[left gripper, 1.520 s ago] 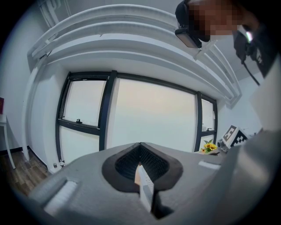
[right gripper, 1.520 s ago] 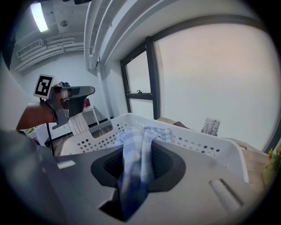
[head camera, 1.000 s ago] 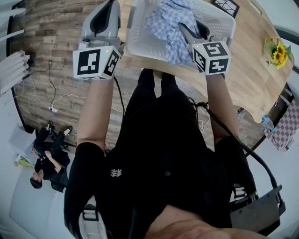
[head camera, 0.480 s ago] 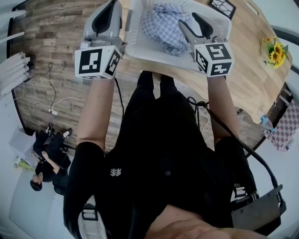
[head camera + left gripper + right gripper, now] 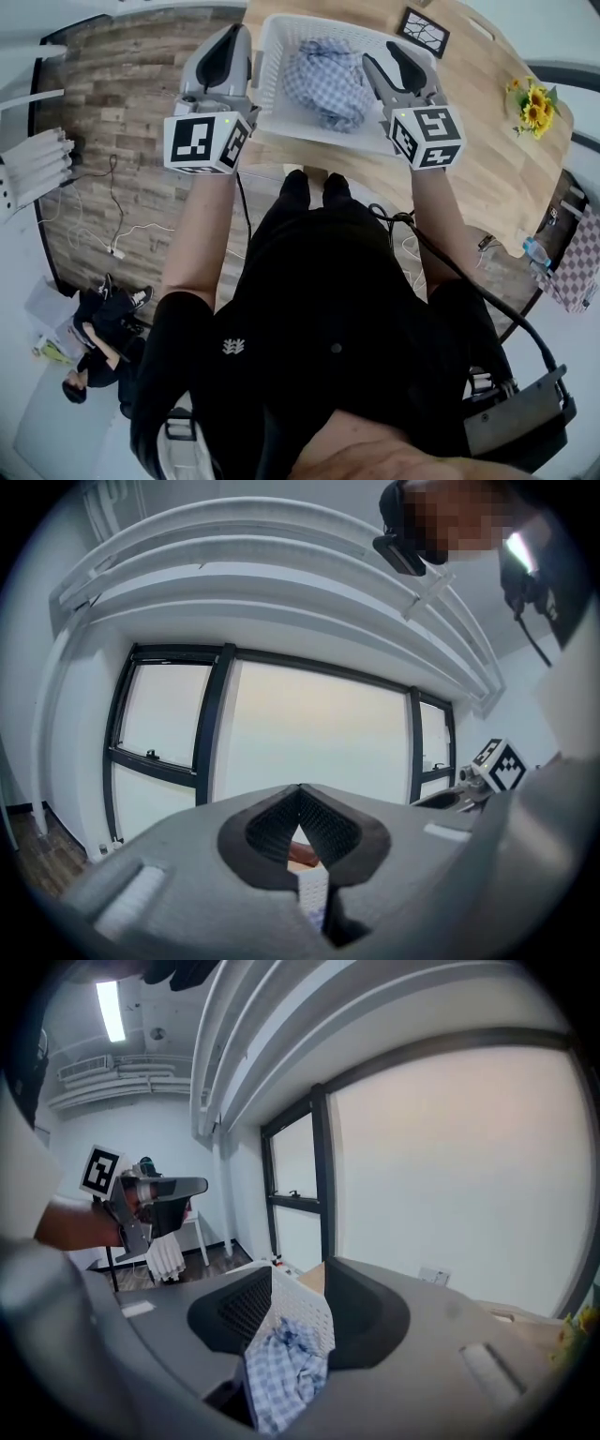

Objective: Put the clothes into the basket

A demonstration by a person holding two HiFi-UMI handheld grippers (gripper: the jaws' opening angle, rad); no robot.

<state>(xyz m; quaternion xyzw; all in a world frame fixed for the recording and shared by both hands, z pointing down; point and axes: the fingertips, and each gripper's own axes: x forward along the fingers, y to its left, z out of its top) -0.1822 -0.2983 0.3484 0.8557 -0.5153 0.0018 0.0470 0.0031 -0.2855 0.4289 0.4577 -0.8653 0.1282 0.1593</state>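
**Hazards**

1. Snagging. The right gripper (image 5: 378, 52) has its jaws apart with nothing pressed between the pads, and they have just been closing a little. The checked cloth (image 5: 326, 80) lies close under and ahead of those jaws. If they close further while this low, a raised fold could probably be pinched and pulled back over the rim.
2. Ribbed pads. The pad faces are textured. Loose fabric brushing them may catch, even with the jaws apart.
3. Basket displacement. The basket (image 5: 281, 112) stands near the edge of the table (image 5: 487, 159) closest to the person. The left gripper (image 5: 242, 30) sits just beside the basket's outer wall. A sideways nudge from either gripper could push the basket toward that edge or tip it.

**Jaw state**

- Left gripper (image 5: 300, 789): jaws closed, tips meeting, nothing gripped. A strip of the basket wall (image 5: 314, 897) shows only through the gap behind the tips.
- Right gripper (image 5: 298, 1279): jaws parted and empty.

**Position of the cloth relative to the jaws**

- In the right gripper view the cloth (image 5: 281, 1372) appears in the gap between the two jaws but lies beyond and below them. It rests inside the basket, against the latticed wall (image 5: 300, 1316). Neither pad touches it.
- In the head view the cloth is bunched in the basket's middle, just to the inner side of the right jaws.
- The left jaws are outside the basket, with its wall between them and the cloth.
- No part of the cloth visibly hangs over the rim, so the placement appears complete.
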